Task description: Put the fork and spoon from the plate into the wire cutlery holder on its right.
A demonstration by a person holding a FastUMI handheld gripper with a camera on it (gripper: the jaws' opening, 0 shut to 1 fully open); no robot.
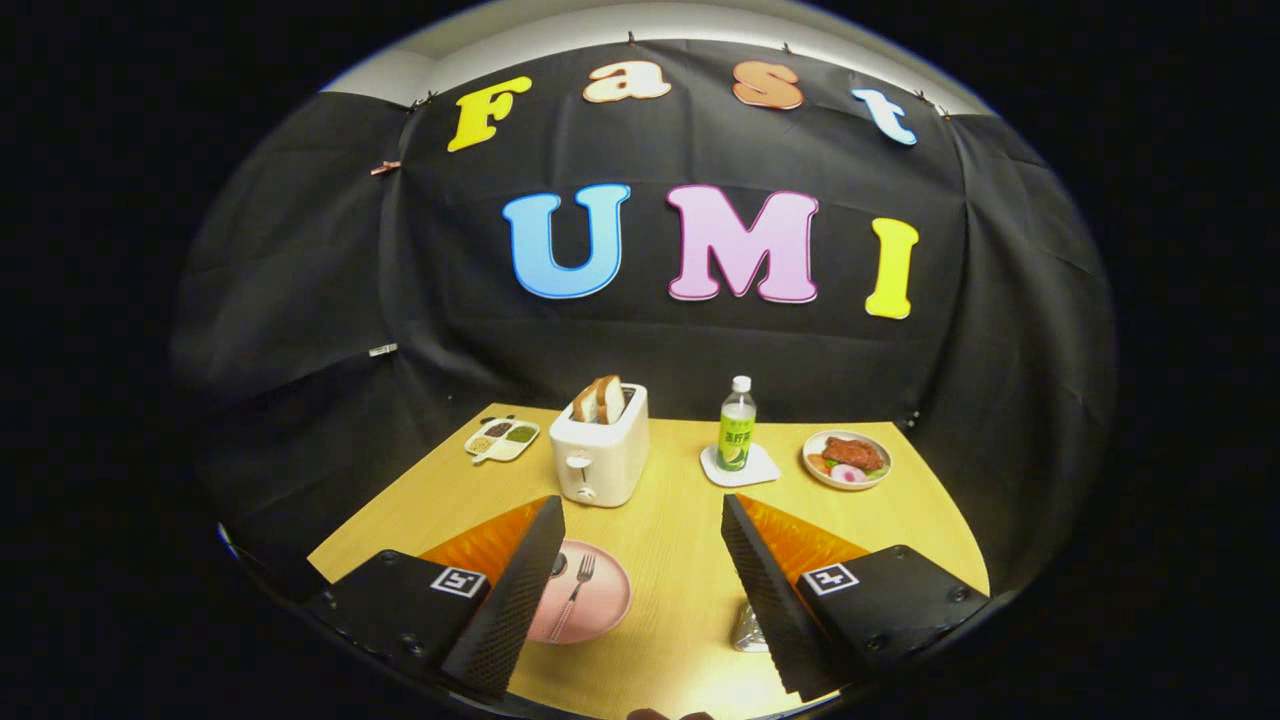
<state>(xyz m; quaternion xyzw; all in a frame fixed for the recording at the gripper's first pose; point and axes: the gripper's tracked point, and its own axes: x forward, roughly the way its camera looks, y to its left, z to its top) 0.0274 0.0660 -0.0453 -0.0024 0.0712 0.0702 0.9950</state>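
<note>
1. While the gripper [643, 560] is hovering low in the frame, its fingers are standing wide apart, holding nothing, bare wooden table [670, 540] showing between them.
2. Pink plate [595, 600] is sitting at lower centre-left, partly hidden behind the left finger.
3. Fork [574, 592] is lying on the plate, tines pointing away from the gripper; spoon [557, 565] is peeking out just beside it, mostly covered by the finger.
4. Wire cutlery holder [748, 628] is showing as a shiny bit at lower centre-right, tucked against the right finger; can't tell its shape.
5. Beyond the fingers: white toaster [600, 455] with bread in it, green bottle [737, 425] standing on a white coaster [762, 468], food plate [846, 460] further right, small divided dish [502, 439] left of the toaster.
</note>
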